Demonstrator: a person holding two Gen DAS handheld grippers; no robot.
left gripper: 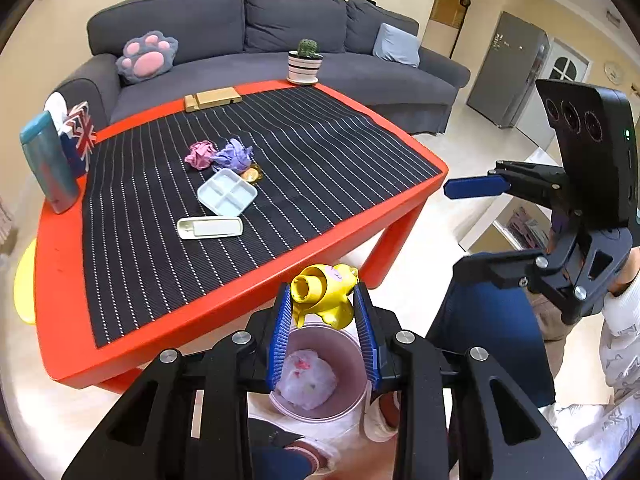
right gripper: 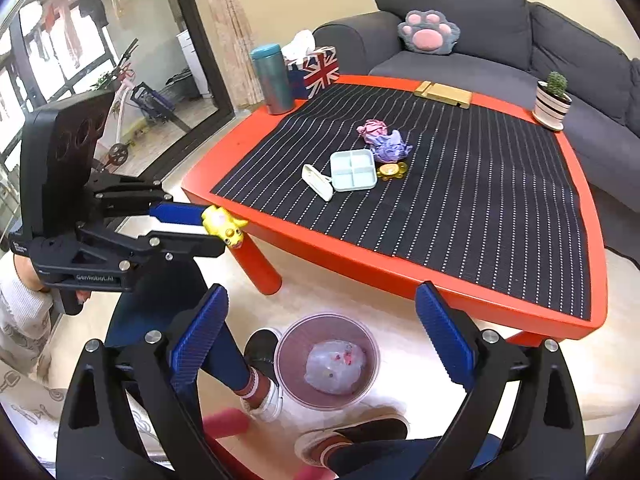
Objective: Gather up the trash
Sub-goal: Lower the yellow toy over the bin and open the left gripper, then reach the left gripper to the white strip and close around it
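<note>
The left gripper (left gripper: 325, 304) clamps a yellow plastic toy (left gripper: 324, 294) above the round pink waste bin (right gripper: 286, 364), ready to drop, while the right gripper (right gripper: 320, 328) gapes empty.

The left tool (left gripper: 322, 300) grips a yellow toy (left gripper: 324, 294) above a pink bin (left gripper: 352, 360) holding a crumpled wad (left gripper: 306, 380)

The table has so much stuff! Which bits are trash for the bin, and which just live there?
For the job: pink paper ball, purple paper ball, yellow toy in the left gripper, bin.

Just there: cactus pot, tissue box, teal bottle.
</note>
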